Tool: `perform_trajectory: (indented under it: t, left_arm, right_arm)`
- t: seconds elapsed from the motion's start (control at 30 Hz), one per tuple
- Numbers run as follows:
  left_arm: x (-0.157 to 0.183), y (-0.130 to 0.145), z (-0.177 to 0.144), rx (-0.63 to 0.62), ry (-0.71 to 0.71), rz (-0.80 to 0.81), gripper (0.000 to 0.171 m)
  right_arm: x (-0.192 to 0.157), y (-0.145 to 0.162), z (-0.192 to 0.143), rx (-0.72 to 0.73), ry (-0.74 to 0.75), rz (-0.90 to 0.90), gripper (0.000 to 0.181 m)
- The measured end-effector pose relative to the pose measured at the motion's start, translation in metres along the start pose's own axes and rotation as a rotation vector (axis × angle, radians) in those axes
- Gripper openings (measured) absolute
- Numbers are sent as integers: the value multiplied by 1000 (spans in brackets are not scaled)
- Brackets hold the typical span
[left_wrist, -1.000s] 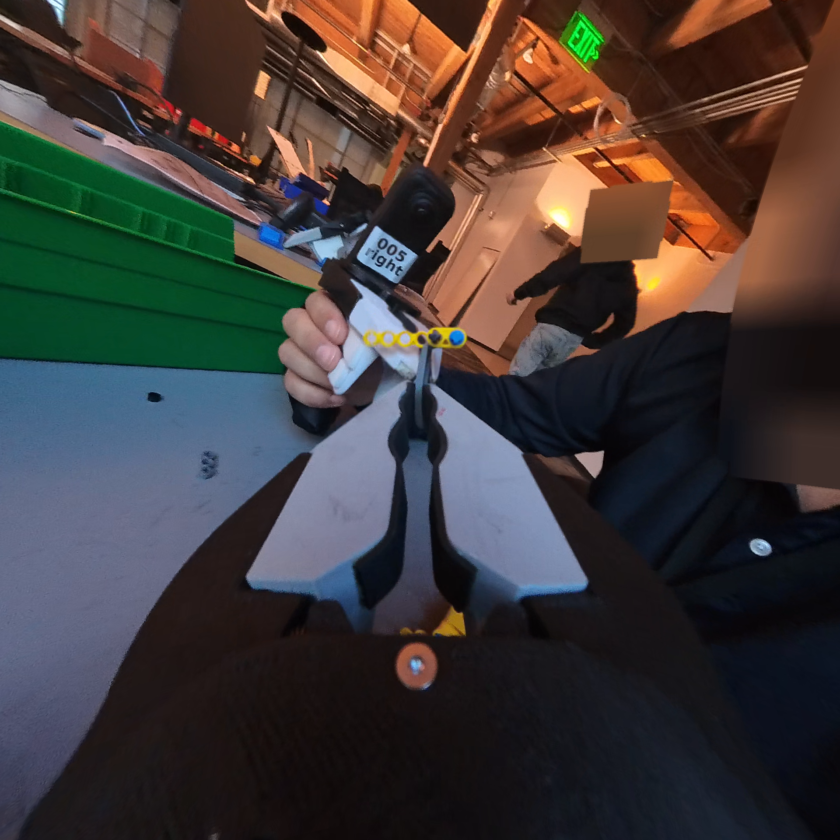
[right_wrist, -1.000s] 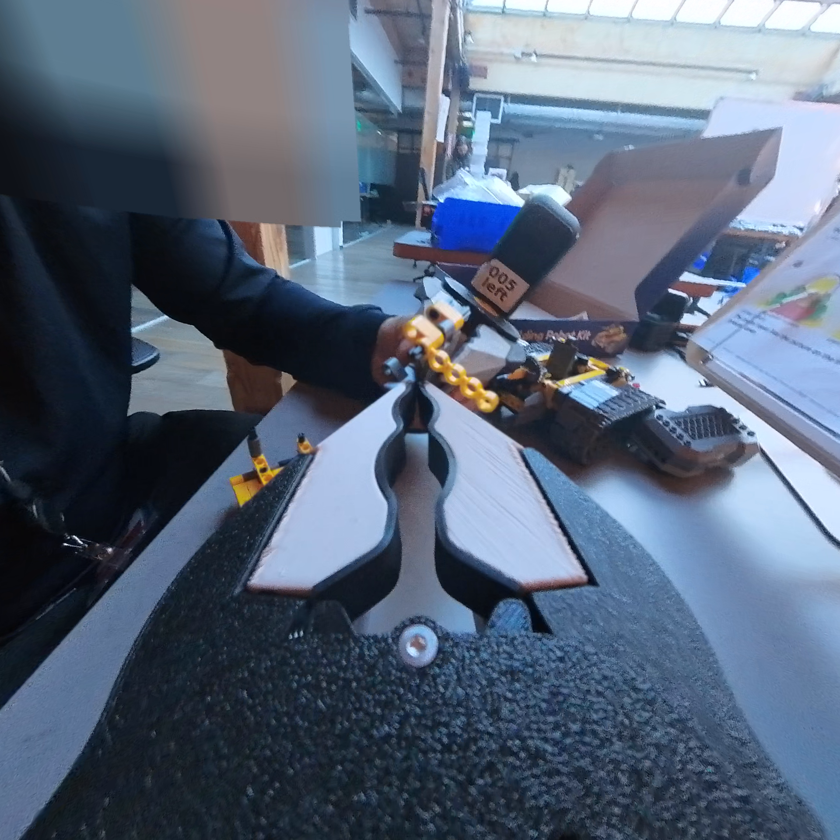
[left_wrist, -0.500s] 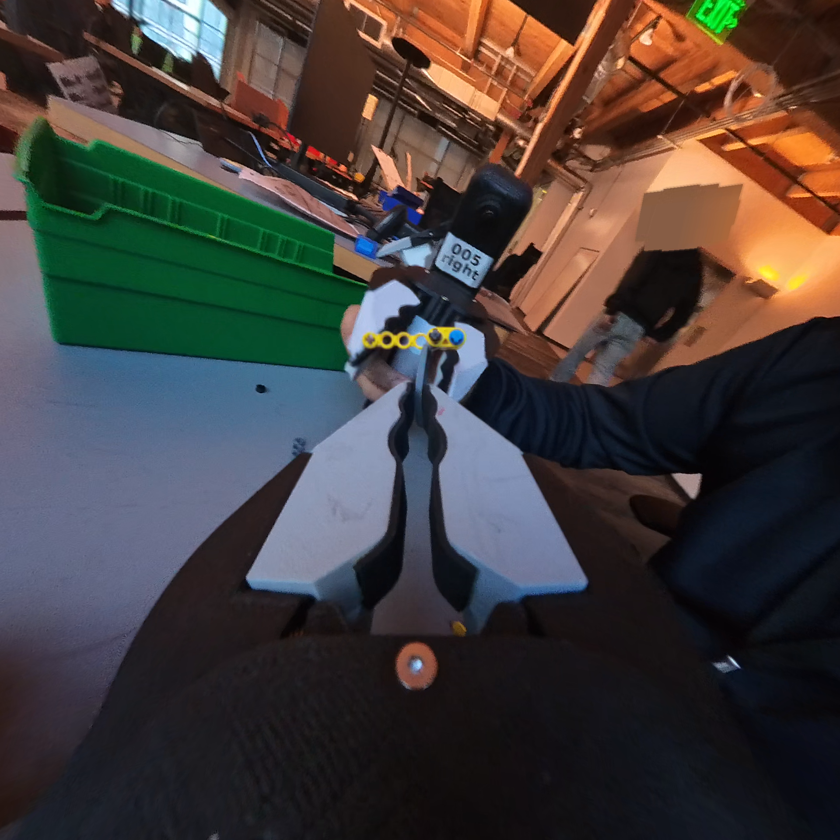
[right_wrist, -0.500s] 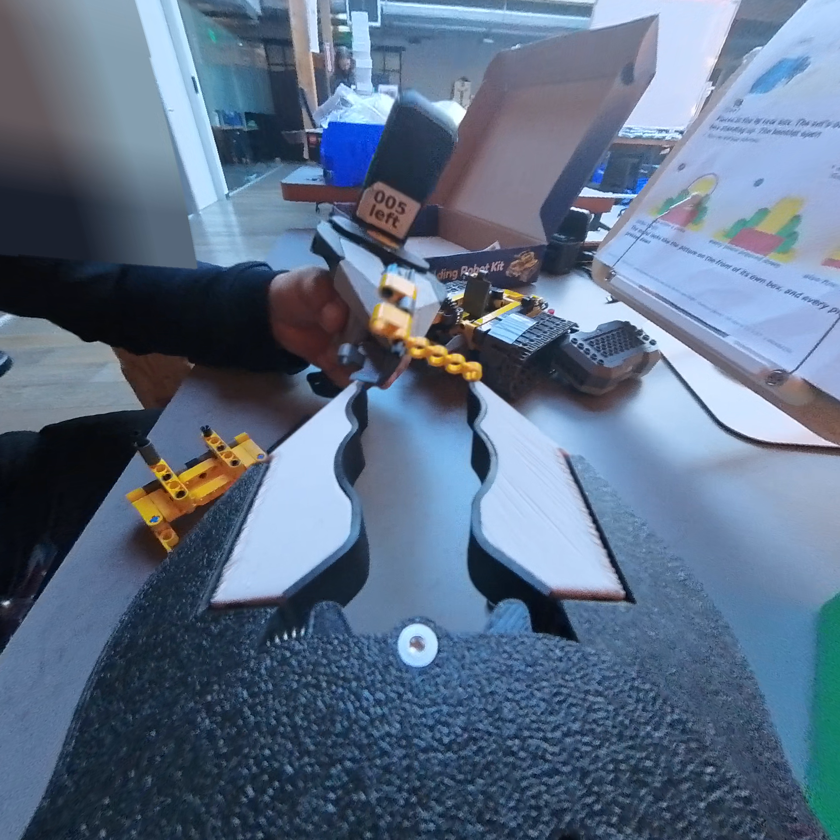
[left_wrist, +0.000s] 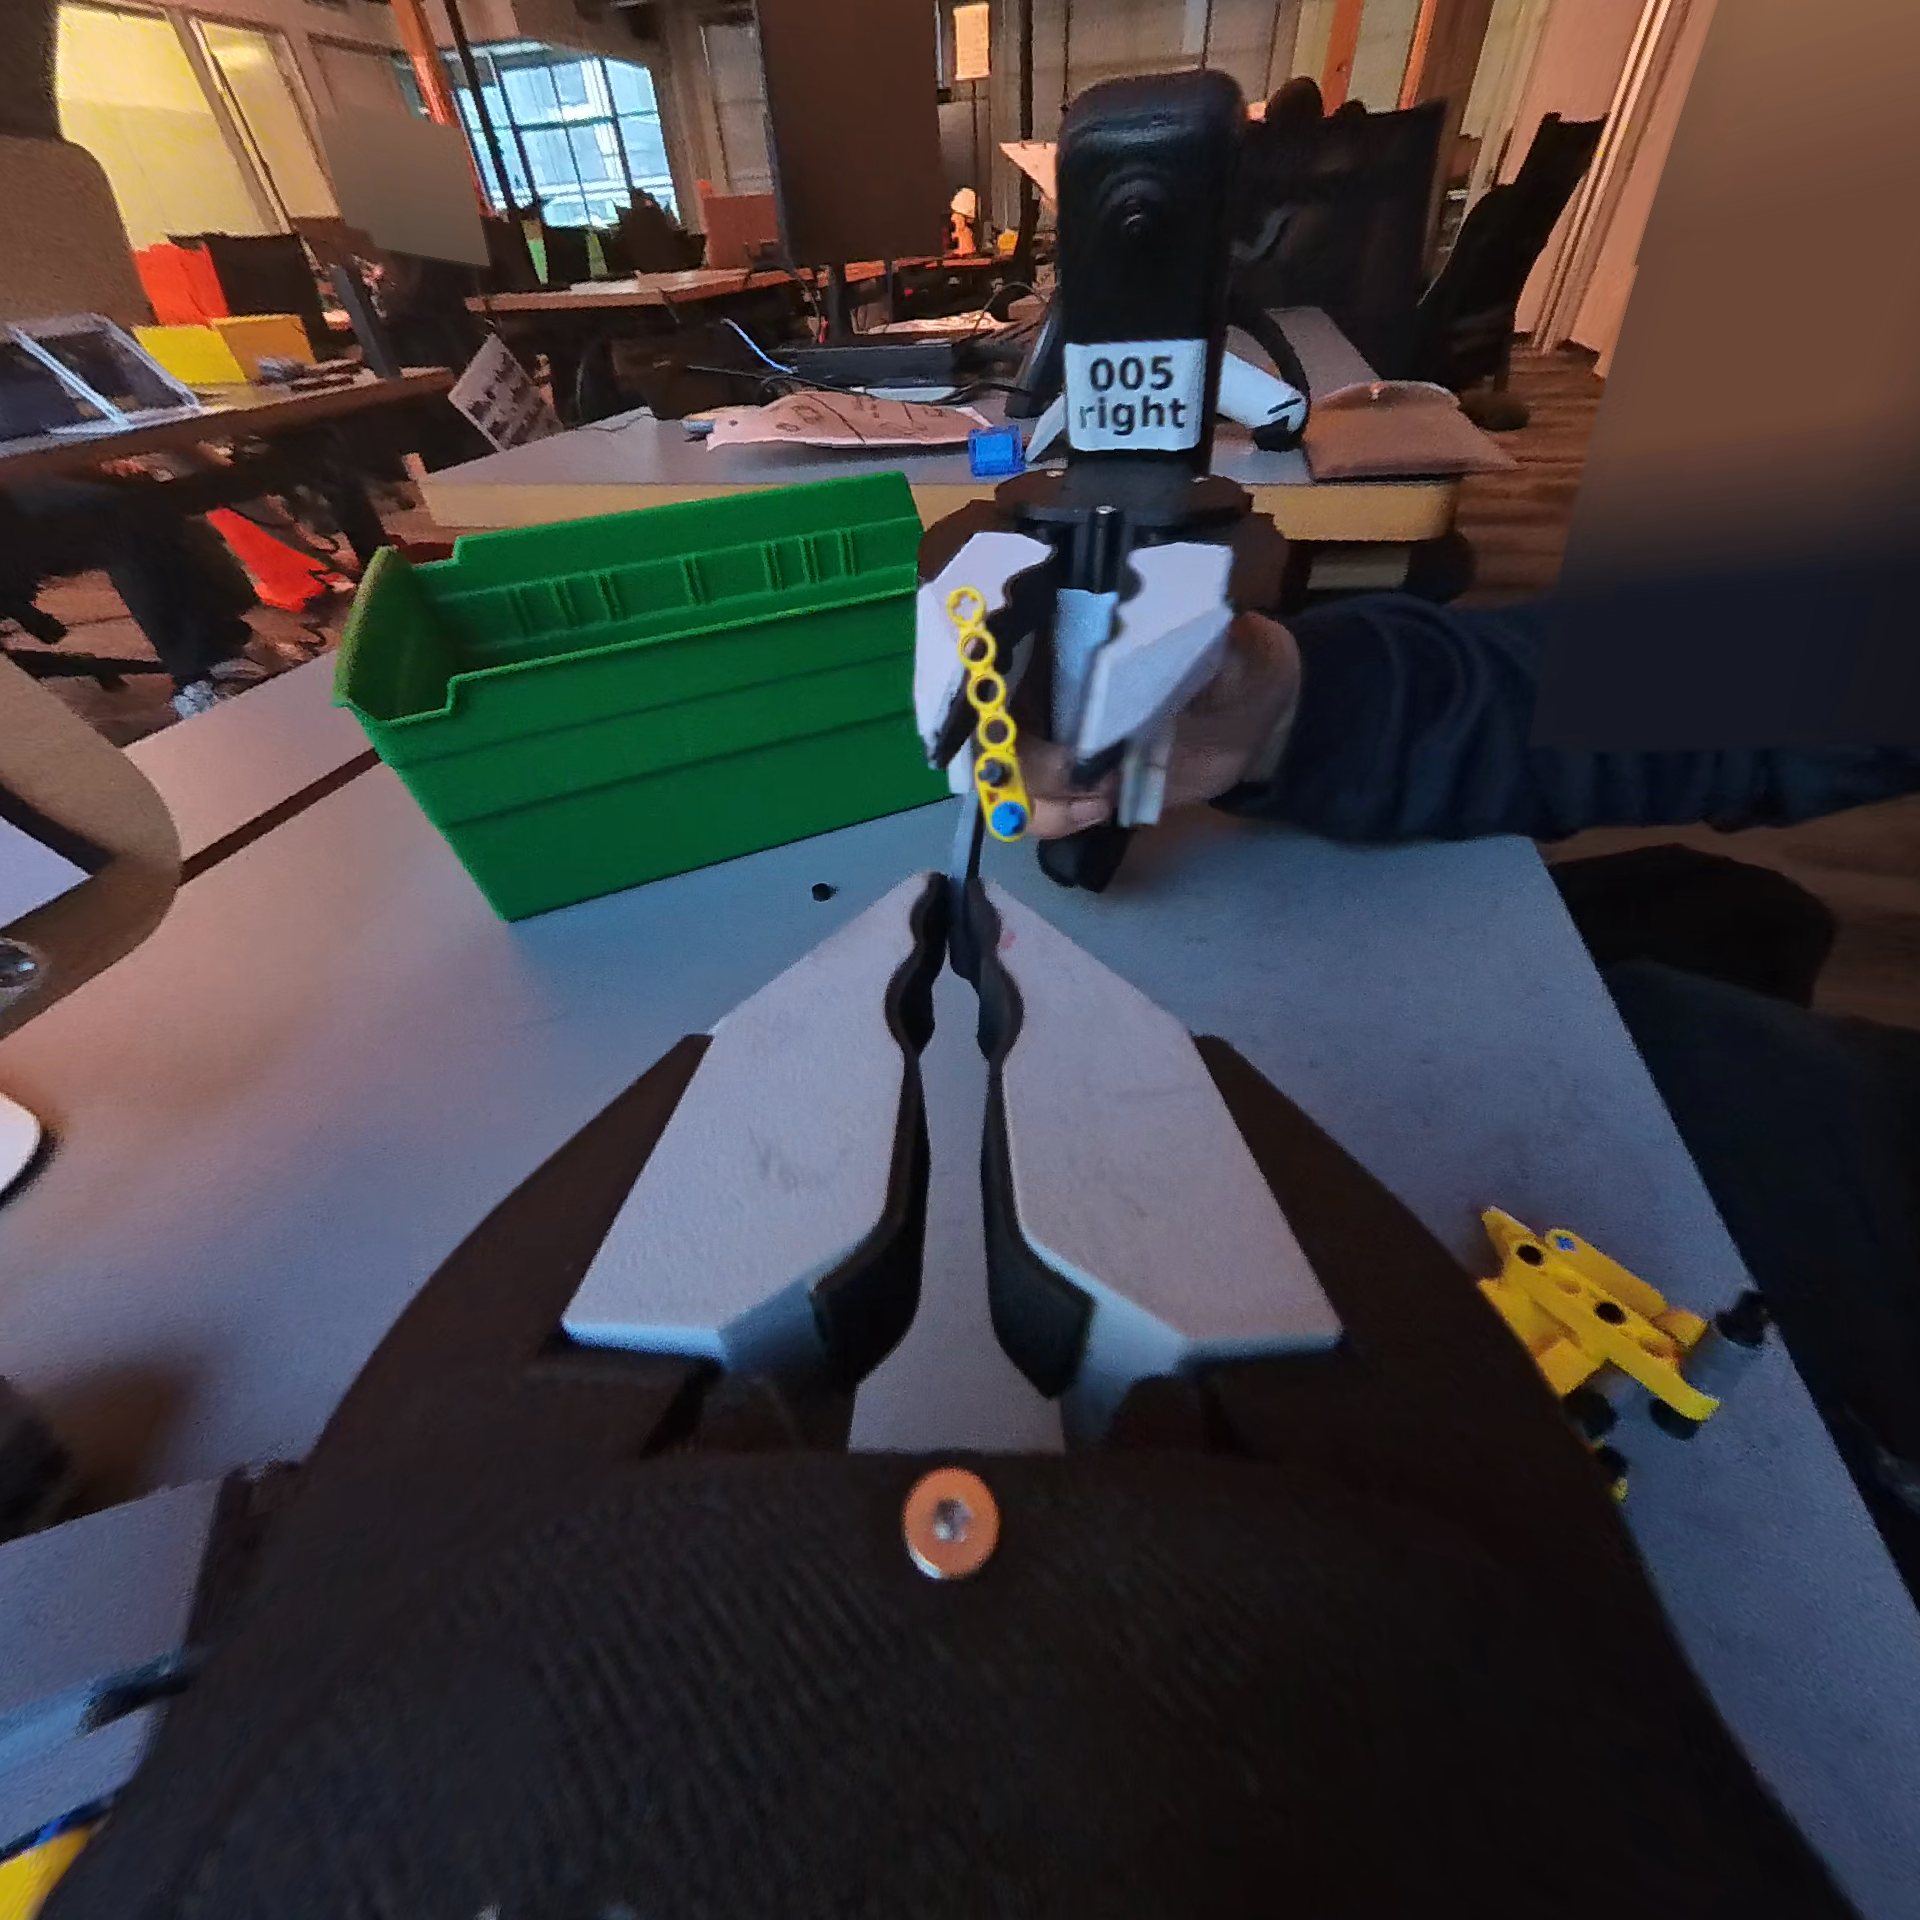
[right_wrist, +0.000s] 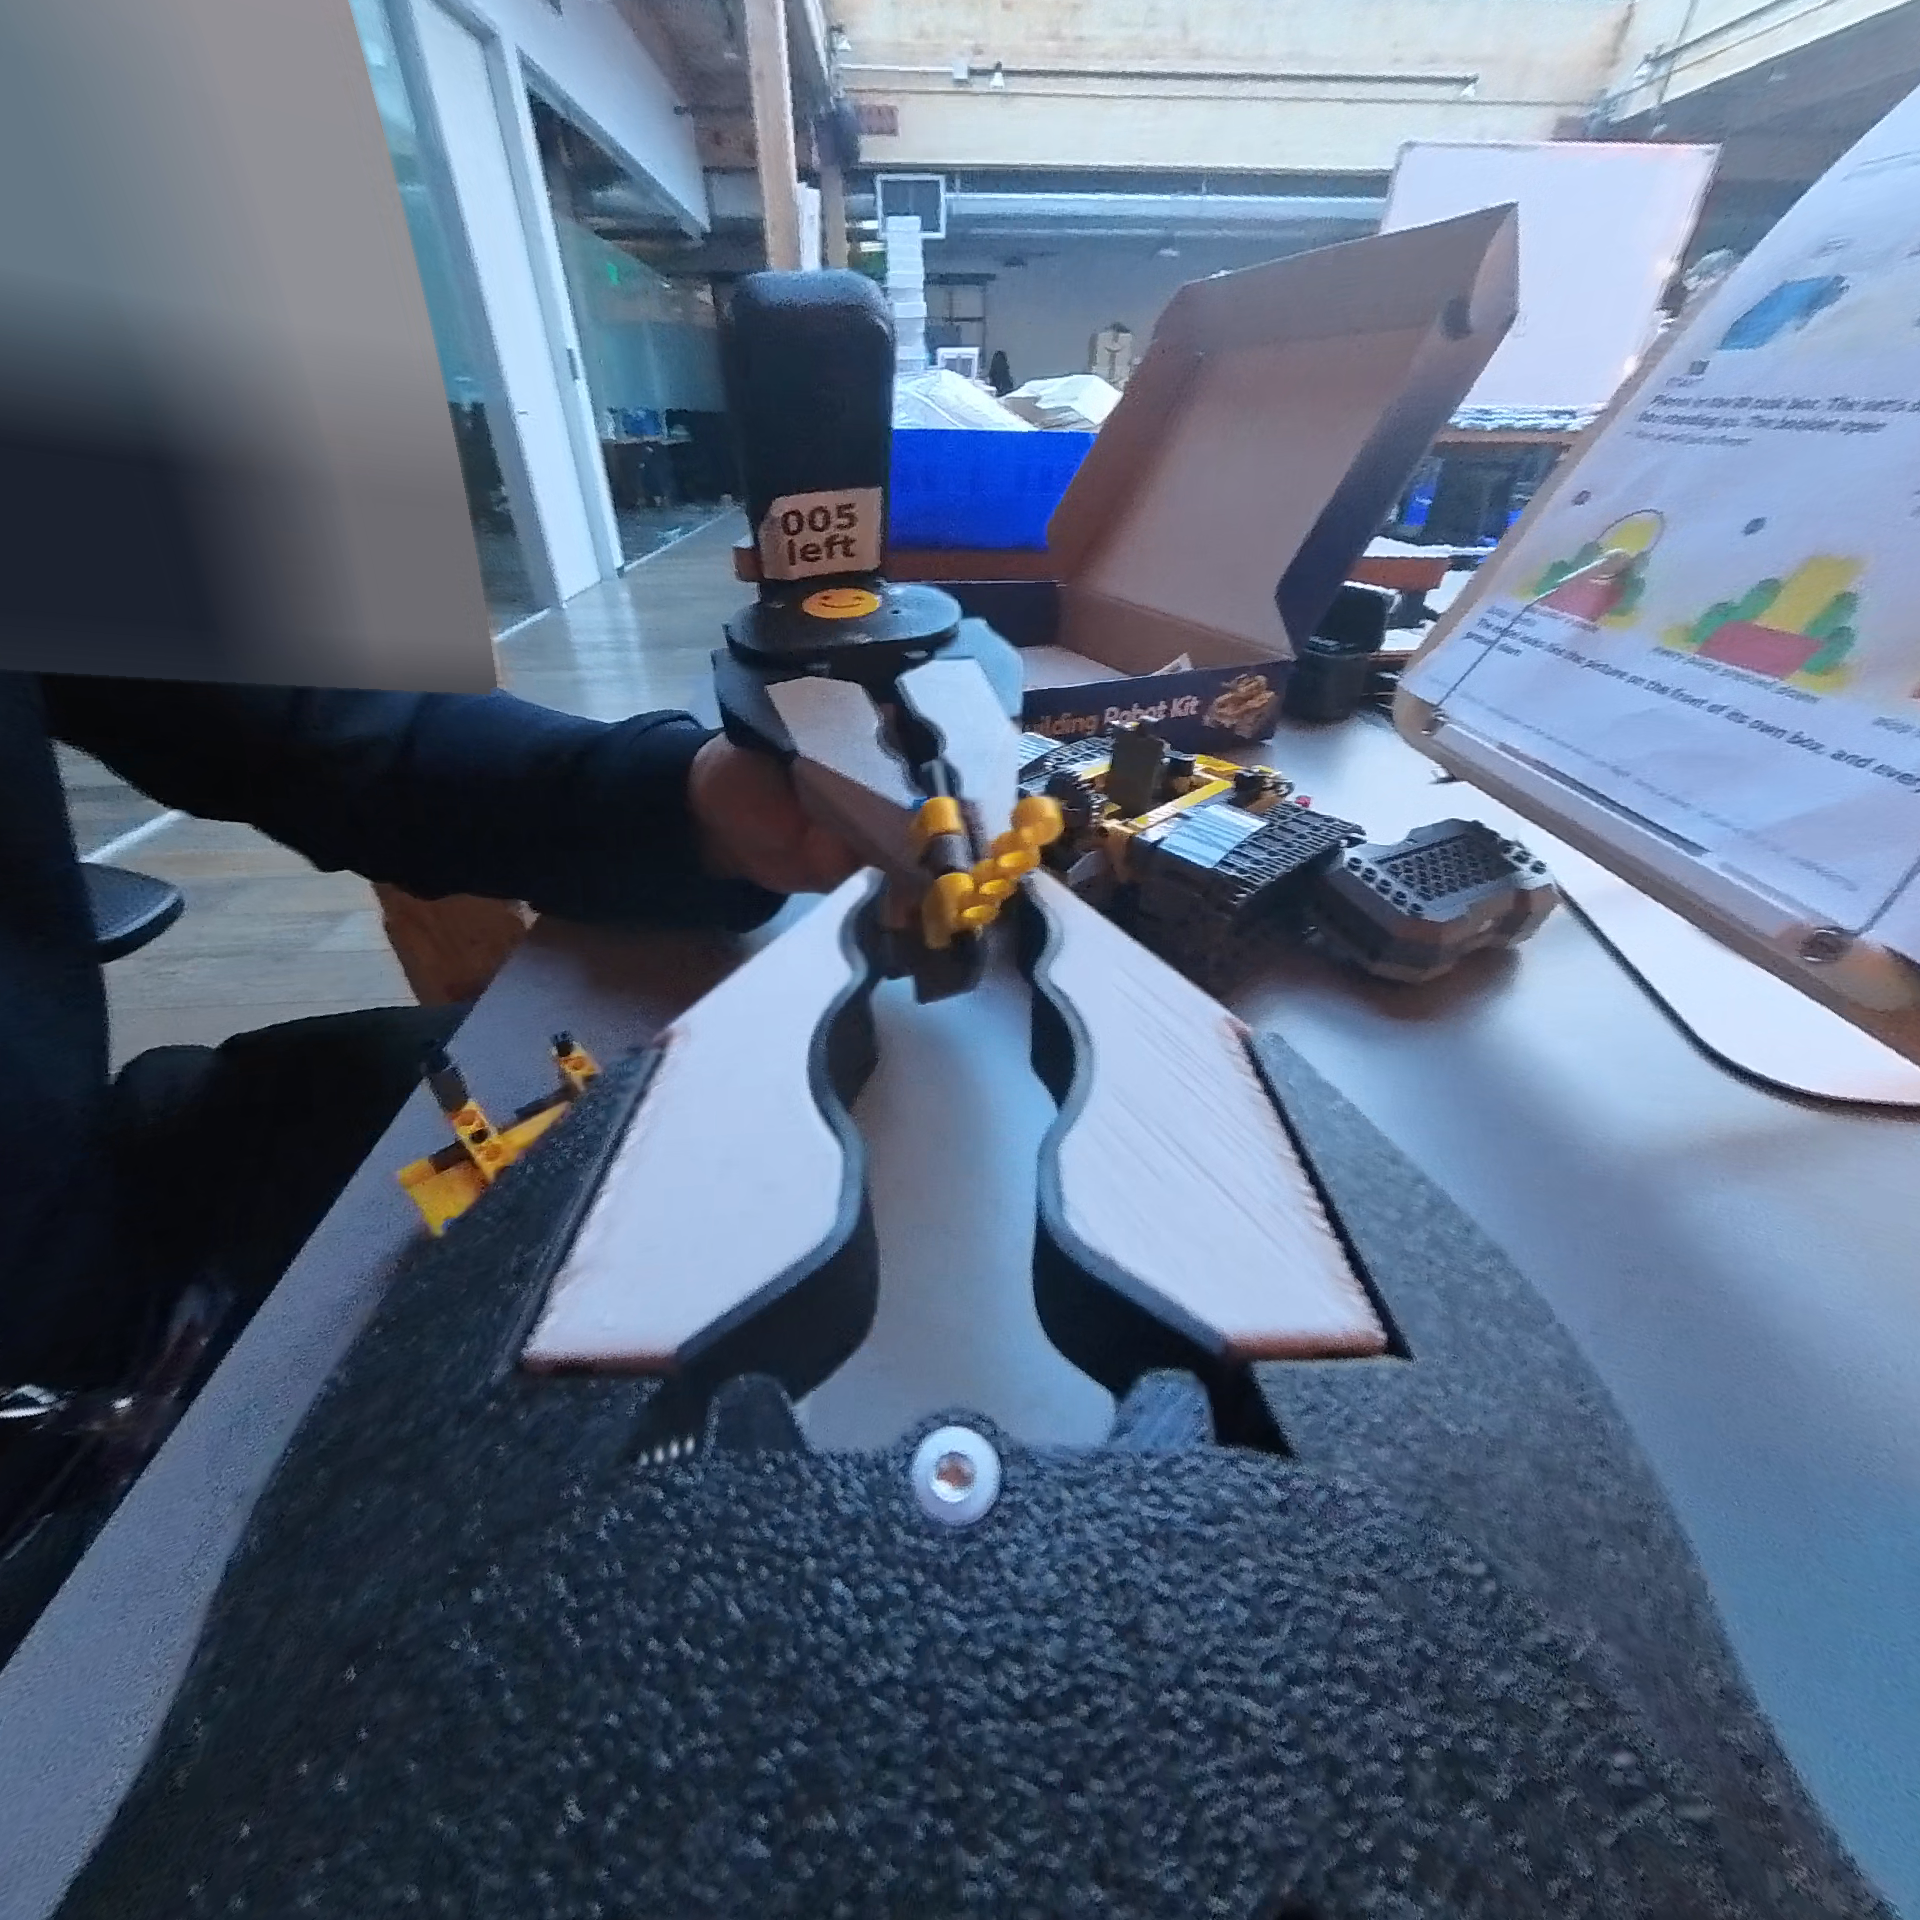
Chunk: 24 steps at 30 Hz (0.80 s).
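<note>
My left gripper (left_wrist: 961, 909) is shut on a thin black axle that carries a yellow holed beam (left_wrist: 987, 707) with a blue pin at its lower end. The beam stands nearly upright above the grey table (left_wrist: 312, 1039). My right gripper (right_wrist: 951, 904) is open, and the yellow beam (right_wrist: 987, 873) lies between its fingertips without being clamped. Each gripper faces the other: the right one (left_wrist: 1049, 675) shows in the left wrist view, the left one (right_wrist: 930, 831) in the right wrist view. Both are held by hands in dark sleeves.
A green bin (left_wrist: 665, 686) stands on the table behind the beam. A small yellow brick assembly (left_wrist: 1590, 1320) lies near the table edge (right_wrist: 488, 1143). A black and yellow tracked model (right_wrist: 1195, 831), an open cardboard box (right_wrist: 1278, 447) and a tilted instruction board (right_wrist: 1714, 582) stand beyond. Both grippers' tips are close together, under 4 cm apart. The small yellow brick assembly (left_wrist: 1590, 1320) is about equally far from each gripper, around 15 cm.
My right gripper has opened from nearly shut at the beam. The beam in my left gripper has turned from level to nearly upright. Both views have swung toward the table.
</note>
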<state>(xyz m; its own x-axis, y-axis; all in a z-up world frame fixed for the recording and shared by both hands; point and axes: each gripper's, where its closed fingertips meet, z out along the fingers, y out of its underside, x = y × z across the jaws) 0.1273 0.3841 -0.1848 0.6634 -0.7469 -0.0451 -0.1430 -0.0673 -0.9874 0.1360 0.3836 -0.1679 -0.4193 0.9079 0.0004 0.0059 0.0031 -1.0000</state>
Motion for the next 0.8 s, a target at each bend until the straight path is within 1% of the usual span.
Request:
perform_trajectory:
  t: [0.03,0.13,0.2,0.23,0.27,0.33,0.37,0.4,0.43,0.47,0.53,0.57,0.6,0.63,0.7,0.8]
  left_arm:
    - [2,1,1,2,17,-20,0]
    - [3,3,4,13,55,-107,0]
    - [1,9,6,-12,54,-158,1]
    - [-1,12,7,-26,48,-158,6]
    - [-2,14,8,-37,37,-141,12]
    - [-1,15,10,-40,21,-93,16]
    - [2,14,12,-34,26,-73,22]
    - [6,12,14,-24,32,-59,20]
    - [11,8,15,-5,50,-31,13]
    - [14,6,16,8,45,7,11]
    - [15,2,15,14,3,108,6]
    - [13,0,14,12,-41,161,1]
    - [5,1,13,-8,-108,203,0]
    - [-2,2,12,-41,-169,242,0]
    - [-17,5,10,-111,-299,364,0]
    - [-29,11,8,-201,-407,486,0]
  right_arm:
    - [3,0,-1,6,17,-5,12]
    - [1,-3,-1,30,-19,52,8]
    - [2,0,1,24,-34,124,5]
    - [4,3,2,15,-29,148,5]
    - [5,5,3,5,-27,165,4]
    - [2,6,5,1,-45,187,4]
    - [1,4,5,12,-57,202,4]
    - [-1,2,6,21,-77,224,4]
    - [-5,0,6,30,-105,253,4]
    - [-7,-3,6,45,-128,283,4]
    - [-8,-7,6,73,-158,356,5]
    - [-7,-8,5,78,-163,395,5]
    - [-3,-8,6,80,-143,427,5]
    - [3,-6,8,80,-104,446,5]
    - [18,-2,11,75,21,445,4]
    - [32,6,15,49,167,450,3]
